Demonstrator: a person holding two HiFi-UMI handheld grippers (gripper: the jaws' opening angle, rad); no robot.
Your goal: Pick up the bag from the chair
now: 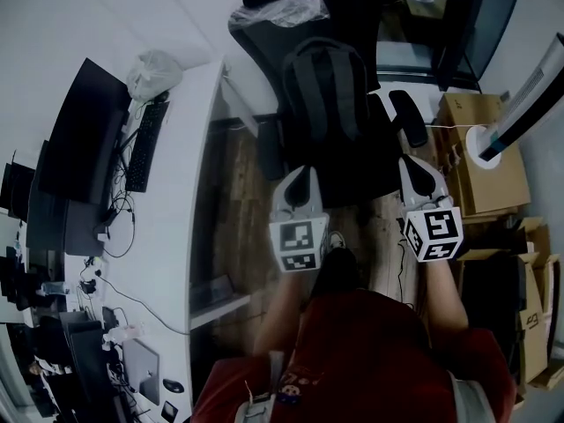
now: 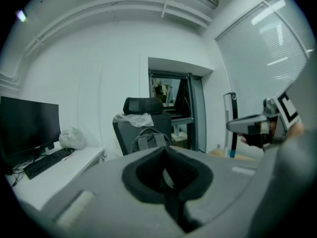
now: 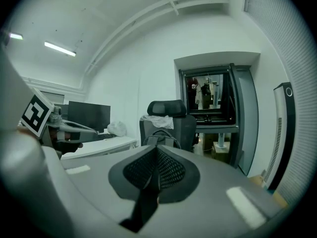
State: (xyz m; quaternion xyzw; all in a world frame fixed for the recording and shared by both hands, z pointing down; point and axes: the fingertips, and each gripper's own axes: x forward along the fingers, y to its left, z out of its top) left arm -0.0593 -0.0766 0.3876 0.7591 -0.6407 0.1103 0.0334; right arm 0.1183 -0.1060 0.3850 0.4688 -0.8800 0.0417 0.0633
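A dark grey backpack (image 1: 324, 91) stands upright on the seat of a black office chair (image 1: 264, 42), leaning on its backrest. Both grippers are held side by side short of the chair, pointing at it, neither touching the bag. My left gripper (image 1: 303, 174) is shut and empty, near the seat's front left. My right gripper (image 1: 411, 162) is also shut and empty, by the chair's right armrest. In the left gripper view the backpack (image 2: 148, 140) shows just beyond the closed jaws (image 2: 166, 150). The right gripper view has the backpack (image 3: 161, 137) straight ahead of its closed jaws (image 3: 157, 150).
A white desk (image 1: 189, 148) runs along the left with a monitor (image 1: 79, 130), keyboard (image 1: 145, 144) and a white plastic bag (image 1: 154, 73). Cardboard boxes (image 1: 476, 148) stand right of the chair. Crumpled clear plastic (image 1: 282, 11) lies over the headrest. A dark glass door is behind.
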